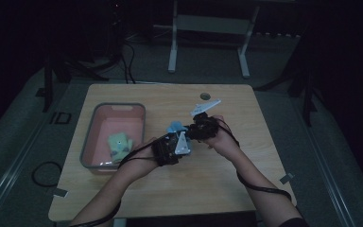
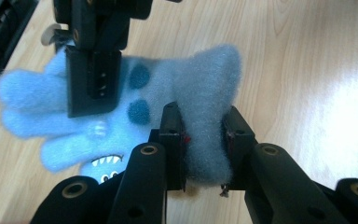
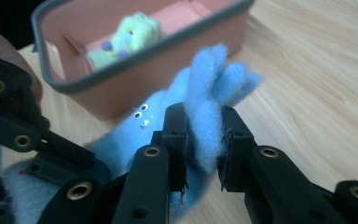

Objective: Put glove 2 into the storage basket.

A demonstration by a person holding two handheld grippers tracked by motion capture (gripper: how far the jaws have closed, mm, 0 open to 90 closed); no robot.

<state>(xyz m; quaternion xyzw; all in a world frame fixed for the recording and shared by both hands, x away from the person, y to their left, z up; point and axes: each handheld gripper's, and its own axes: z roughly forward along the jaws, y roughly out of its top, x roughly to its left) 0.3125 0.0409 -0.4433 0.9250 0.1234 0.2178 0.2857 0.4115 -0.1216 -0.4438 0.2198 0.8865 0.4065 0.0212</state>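
A fuzzy blue monster glove (image 1: pixel 174 126) with dark spots, small eyes and teeth hangs over the table's middle, held from both ends. In the left gripper view, my left gripper (image 2: pixel 204 140) is shut on the glove (image 2: pixel 205 74) at its wide cuff end. My right gripper (image 2: pixel 93 93) comes in from the top left of that view and clamps the finger end. In the right gripper view, my right gripper (image 3: pixel 204 144) is shut on one blue finger of the glove (image 3: pixel 144 126), with the left gripper (image 3: pixel 28 140) low at the left. From above, the left gripper (image 1: pixel 174 137) and the right gripper (image 1: pixel 189 130) meet nose to nose.
A pink bin with a grey rim (image 1: pixel 113 107) sits on the left of the wooden table (image 1: pixel 217 189) and holds a green plush toy (image 1: pixel 119 144). The bin (image 3: pixel 144 46) stands just behind the glove. A round cable hole (image 1: pixel 205 96) is near the far edge. Cables trail from both grippers.
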